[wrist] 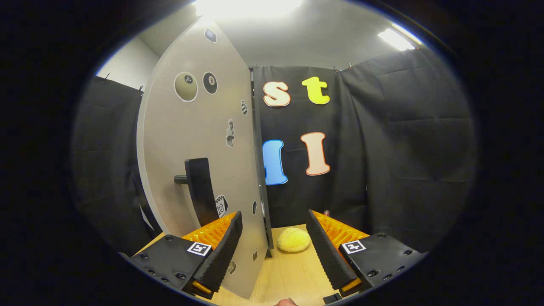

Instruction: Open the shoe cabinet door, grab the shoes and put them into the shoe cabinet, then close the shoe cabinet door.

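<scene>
Cabinet door stood ajar, gripper spread wide and empty.

The door (199, 140) rose upright at 11 o'clock, its free edge running top to bottom between the fingers of the gripper (274, 250), handle (203, 191) vertical. A yellow shoe (293, 239) lay at 12 o'clock on the counter (289, 276), open wood around it.

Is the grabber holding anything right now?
No. The gripper is open; its fingers straddle the edge of the cabinet door without pressing it, beside the black handle.
</scene>
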Available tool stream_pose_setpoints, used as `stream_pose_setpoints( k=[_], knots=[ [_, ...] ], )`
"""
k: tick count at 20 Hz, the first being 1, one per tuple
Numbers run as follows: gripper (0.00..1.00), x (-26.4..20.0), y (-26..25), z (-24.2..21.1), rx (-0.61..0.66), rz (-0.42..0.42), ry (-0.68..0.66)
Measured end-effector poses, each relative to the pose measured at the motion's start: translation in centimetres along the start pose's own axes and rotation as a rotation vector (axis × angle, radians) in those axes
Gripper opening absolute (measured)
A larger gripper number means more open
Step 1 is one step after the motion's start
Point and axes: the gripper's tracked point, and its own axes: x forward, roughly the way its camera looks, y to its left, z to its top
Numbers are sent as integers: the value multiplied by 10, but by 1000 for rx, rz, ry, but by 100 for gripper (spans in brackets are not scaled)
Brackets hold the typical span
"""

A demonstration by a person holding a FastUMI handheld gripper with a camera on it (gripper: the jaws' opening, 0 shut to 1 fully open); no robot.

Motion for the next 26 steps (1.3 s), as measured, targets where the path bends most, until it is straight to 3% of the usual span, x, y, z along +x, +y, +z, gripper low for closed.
stream_pose_setpoints(
  k=[10, 21, 26],
  knots=[
    [95, 26, 65, 1, -3, 125, -14],
    [97, 70, 174, -11, 0, 360, 38],
    [98, 72, 185, -16, -21, 404, 37]
  ],
)
